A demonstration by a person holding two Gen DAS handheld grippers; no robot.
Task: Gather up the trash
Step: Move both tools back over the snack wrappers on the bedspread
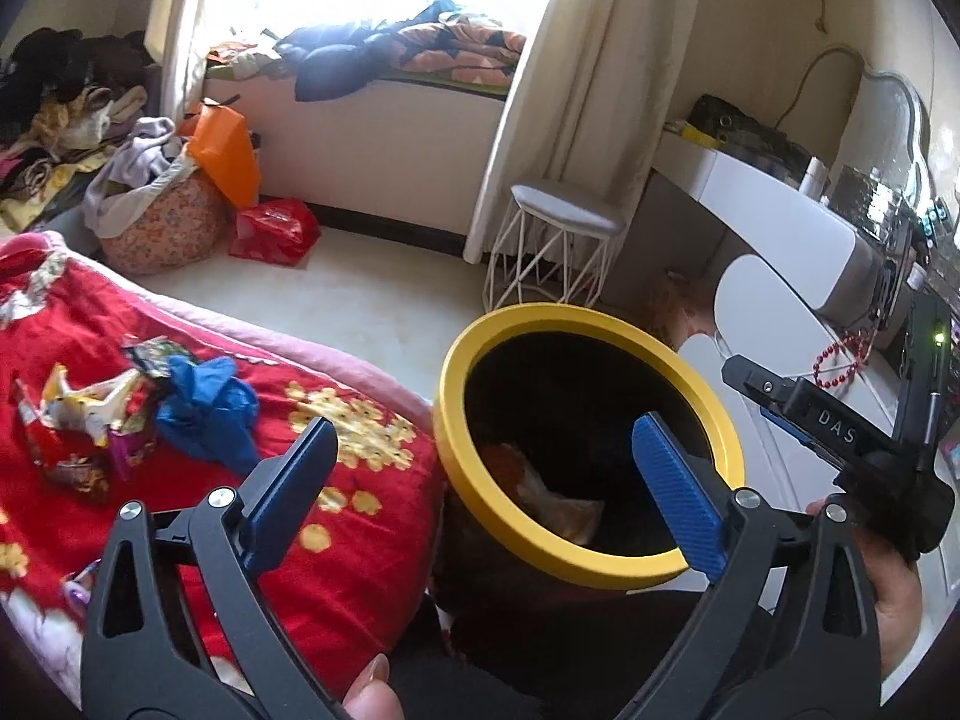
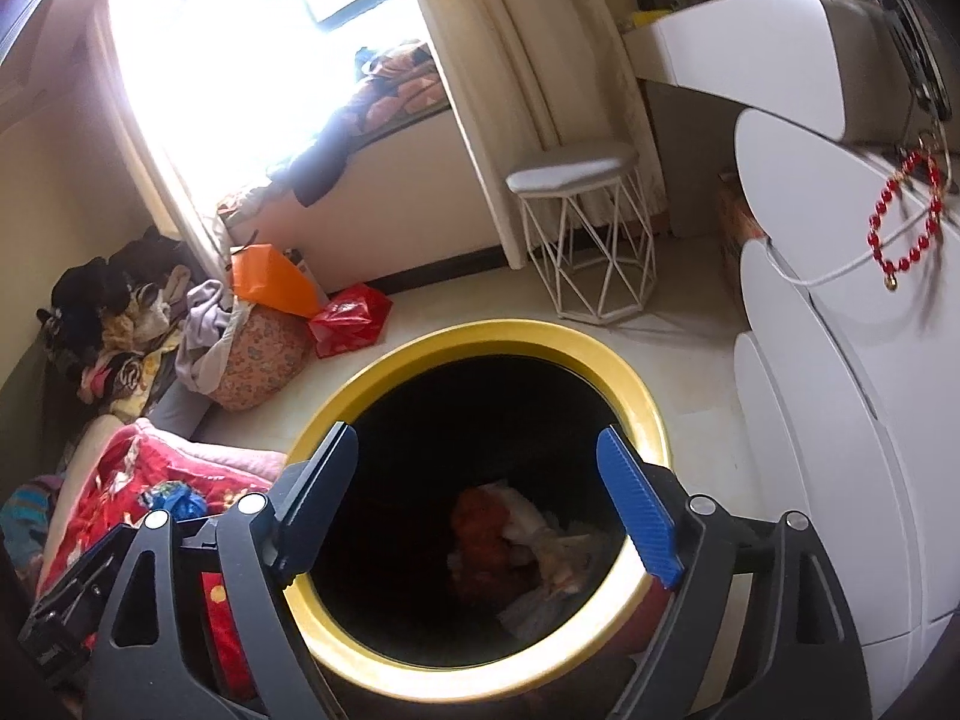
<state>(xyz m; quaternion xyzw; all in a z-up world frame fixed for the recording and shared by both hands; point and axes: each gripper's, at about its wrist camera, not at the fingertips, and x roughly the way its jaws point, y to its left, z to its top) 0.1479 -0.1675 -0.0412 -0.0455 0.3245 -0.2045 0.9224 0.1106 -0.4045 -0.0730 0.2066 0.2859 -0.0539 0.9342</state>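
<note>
Left gripper (image 1: 486, 468): jaws spread wide, nothing between the blue ribbed pads; one finger over the red bedspread, the other over the mouth of the bin. A fingertip of the holding hand (image 1: 372, 690) shows at the bottom edge.

Right gripper (image 2: 480, 498): jaws also wide apart and empty, both fingers framing the bin opening from above. In the left wrist view the right gripper's body sits at the right edge, white letters "DAS" (image 1: 836, 427) readable on its black housing, a small green light lit above it. No other writing can be read.

Trash bin (image 2: 651, 414): dark, round, with a yellow rim, standing on the pale floor just beside the bed. Inside at the bottom: crumpled wrappers (image 2: 528, 546), orange-red and whitish; print too dim to read.

Still on the red floral bedspread (image 1: 336, 528): a cluster of trash near the left side, namely a crumpled blue plastic bag (image 1: 204, 414) and colourful snack wrappers (image 1: 90, 414) touching it. Packaging print is blurred.

Further out: white wire-legged stool (image 2: 588, 240) by the cream curtain; white dresser (image 2: 852, 360) at right with a red bead bracelet (image 2: 906, 216) on top; orange paper bag (image 1: 225, 150) and red plastic bag (image 1: 273, 231) on the floor near a heap of clothes; bedding piled on the window ledge.
</note>
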